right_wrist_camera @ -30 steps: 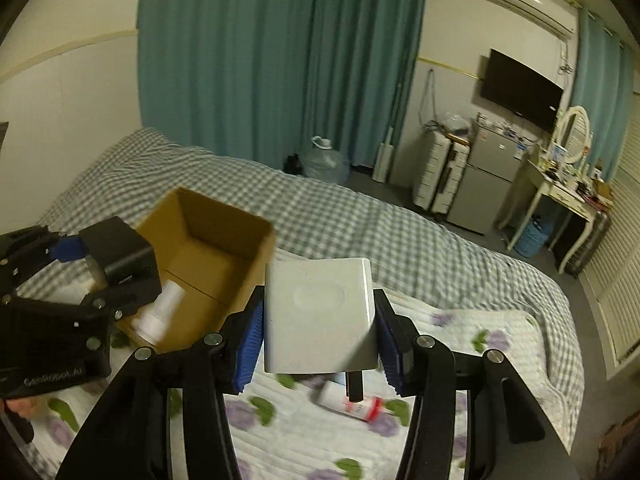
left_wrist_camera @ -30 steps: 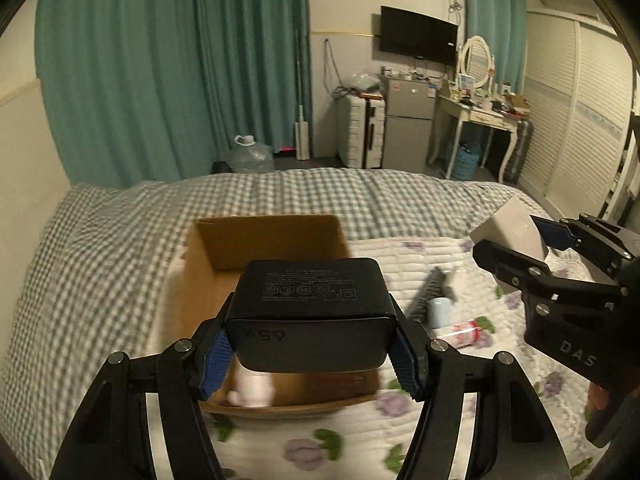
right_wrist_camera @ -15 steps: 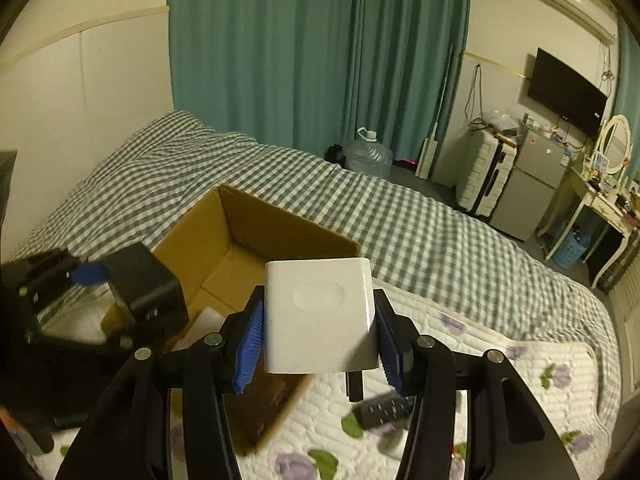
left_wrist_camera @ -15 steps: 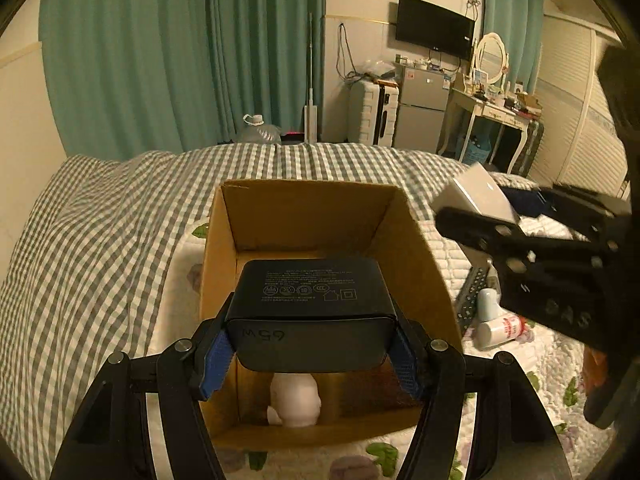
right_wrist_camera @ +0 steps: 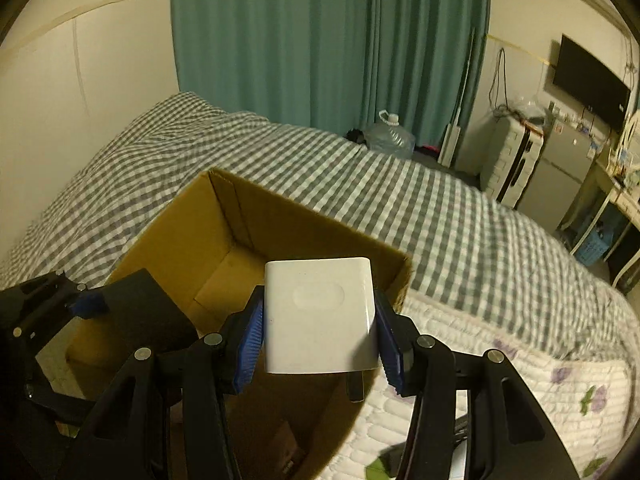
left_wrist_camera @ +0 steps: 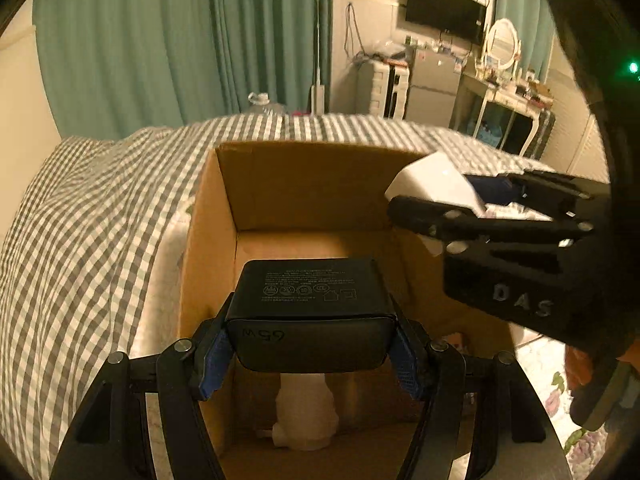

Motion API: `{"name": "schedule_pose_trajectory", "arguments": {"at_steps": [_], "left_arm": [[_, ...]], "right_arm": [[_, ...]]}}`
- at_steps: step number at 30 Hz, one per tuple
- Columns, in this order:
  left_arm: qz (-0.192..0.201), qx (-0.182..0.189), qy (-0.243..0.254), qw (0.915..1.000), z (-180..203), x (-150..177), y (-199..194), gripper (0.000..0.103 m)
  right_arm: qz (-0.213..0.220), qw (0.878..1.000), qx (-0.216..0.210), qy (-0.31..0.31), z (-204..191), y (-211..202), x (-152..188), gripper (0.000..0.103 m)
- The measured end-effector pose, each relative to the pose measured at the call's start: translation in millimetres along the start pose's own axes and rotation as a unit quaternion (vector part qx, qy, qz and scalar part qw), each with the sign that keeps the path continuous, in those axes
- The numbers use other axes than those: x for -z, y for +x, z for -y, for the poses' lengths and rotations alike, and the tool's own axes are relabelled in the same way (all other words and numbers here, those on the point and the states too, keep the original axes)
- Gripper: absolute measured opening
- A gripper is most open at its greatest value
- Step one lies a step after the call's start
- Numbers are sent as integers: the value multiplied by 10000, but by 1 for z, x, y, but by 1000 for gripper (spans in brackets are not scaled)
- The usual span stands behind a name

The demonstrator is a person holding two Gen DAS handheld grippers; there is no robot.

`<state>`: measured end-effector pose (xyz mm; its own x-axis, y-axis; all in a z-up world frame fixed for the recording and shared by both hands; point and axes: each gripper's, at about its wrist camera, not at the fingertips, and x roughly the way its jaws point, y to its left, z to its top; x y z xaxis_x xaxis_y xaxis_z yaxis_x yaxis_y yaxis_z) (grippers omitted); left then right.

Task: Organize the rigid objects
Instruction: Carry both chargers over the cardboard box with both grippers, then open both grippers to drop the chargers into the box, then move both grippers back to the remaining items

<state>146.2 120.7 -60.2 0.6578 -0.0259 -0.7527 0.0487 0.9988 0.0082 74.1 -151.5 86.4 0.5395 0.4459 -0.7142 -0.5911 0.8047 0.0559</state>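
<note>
Both tools were clamped tight, left tool (left_wrist_camera: 310, 356) on the black charger (left_wrist_camera: 308, 312), right tool (right_wrist_camera: 320, 344) on the white charger (right_wrist_camera: 320, 316), hovering over the cardboard box (left_wrist_camera: 304, 192), with the white one near its 3 o'clock rim, so it might clip the wall or bump the other tool.

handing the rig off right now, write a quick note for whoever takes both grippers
Left gripper: shut on the black charger, held over the open cardboard box.
Right gripper: shut on the white charger, held at the box's right side, over its rim.
Done: a white bottle already lies inside the box.
Left: lower both chargers in and release them, probably one at a time so the grippers do not collide. Other items may remain on the floral quilt; little of it shows here.
</note>
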Motion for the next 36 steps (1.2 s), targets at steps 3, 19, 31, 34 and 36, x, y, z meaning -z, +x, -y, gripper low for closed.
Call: {"name": "schedule_pose_trajectory", "arguments": {"at_steps": [3, 19, 31, 34, 36], "left_arm": [[157, -64, -26, 9999, 1, 1, -6, 70], [700, -252, 368, 9965, 81, -19, -81, 72], [536, 17, 500, 9973, 170, -18, -67, 72], [331, 10, 515, 9981, 190, -13, -45, 72], [214, 2, 536, 9983, 199, -8, -34, 72]], "right_arm": [[-38, 9999, -74, 70, 2, 2, 3, 51], [964, 9928, 665, 256, 71, -140, 4, 95], [772, 9868, 1388, 312, 157, -192, 67, 96], [608, 9875, 1425, 279, 173, -183, 85, 96], [437, 9886, 1424, 234, 186, -171, 101, 96]]}}
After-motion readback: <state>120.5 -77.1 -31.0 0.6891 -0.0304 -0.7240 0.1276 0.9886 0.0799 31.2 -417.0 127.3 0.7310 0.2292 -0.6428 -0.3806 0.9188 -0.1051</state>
